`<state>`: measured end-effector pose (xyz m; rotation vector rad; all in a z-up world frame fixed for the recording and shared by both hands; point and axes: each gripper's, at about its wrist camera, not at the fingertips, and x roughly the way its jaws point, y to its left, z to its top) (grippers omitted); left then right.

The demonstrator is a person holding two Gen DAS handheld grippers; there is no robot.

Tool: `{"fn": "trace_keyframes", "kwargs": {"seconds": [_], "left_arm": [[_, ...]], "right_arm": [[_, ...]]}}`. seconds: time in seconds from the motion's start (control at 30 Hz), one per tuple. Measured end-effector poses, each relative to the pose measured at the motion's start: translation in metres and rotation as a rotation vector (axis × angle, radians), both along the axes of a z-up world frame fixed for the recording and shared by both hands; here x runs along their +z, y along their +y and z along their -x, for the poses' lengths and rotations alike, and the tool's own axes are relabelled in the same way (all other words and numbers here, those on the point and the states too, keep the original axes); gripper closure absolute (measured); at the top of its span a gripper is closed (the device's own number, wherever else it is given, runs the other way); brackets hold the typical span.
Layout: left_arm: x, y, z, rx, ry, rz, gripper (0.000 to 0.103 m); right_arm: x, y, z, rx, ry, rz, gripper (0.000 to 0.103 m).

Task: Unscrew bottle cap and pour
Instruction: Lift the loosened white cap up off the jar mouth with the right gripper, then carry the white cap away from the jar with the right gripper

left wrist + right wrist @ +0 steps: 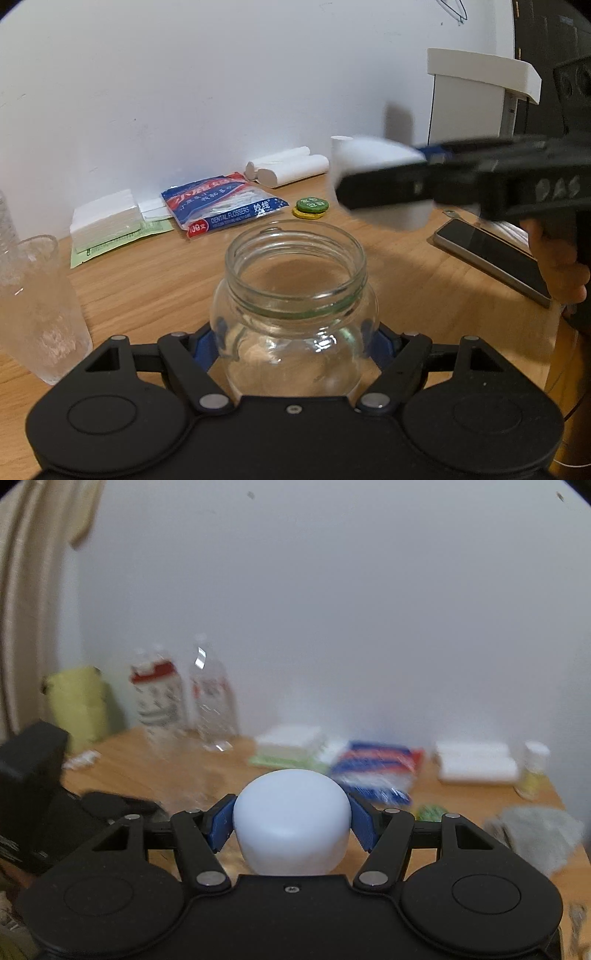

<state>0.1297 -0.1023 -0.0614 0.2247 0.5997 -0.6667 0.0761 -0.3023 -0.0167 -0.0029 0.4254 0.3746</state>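
- My left gripper [294,332] is clamped on the jar [294,314], blue pads against both sides of its belly; the jar stands upright, mouth open, with no cap on it.
- My right gripper [291,821] is closed on the white cap [291,823], pads pressing on either side.
- From the left wrist view, that cap [373,158] and gripper are blurred, up and to the right of the jar, clear of its mouth.
- Left of the jar stands a frosted glass [40,310] on the wooden table [155,269].
- Behind the jar lie a flosser bag [221,205], a white pad stack [107,219] and green and yellow discs [311,207].
- Right of the jar a phone [491,254] lies flat.
- Further behind the jar, white rolls [291,168] lie by the wall.
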Motion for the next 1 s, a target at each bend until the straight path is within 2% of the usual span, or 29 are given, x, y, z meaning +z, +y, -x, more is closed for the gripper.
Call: {"fn": "trace_keyframes", "kwargs": {"seconds": [0.2,0.27,0.53,1.0], "left_arm": [[-0.002,-0.007,0.011,0.008,0.006,-0.005,0.024],[0.001,-0.007,0.021,0.009,0.004,-0.004,0.024],[-0.001,-0.008,0.019,0.021,0.011,-0.001,0.024],[-0.003,-0.008,0.009,0.045,0.026,0.008,0.024]], "right_arm": [[-0.023,-0.001,-0.007,-0.019,0.096,0.036,0.034],[-0.027,0.003,-0.007,-0.038,0.098,0.080,0.034],[-0.038,0.004,-0.011,-0.047,0.142,0.129,0.034],[-0.050,0.004,-0.016,-0.098,0.179,0.124,0.034]]}}
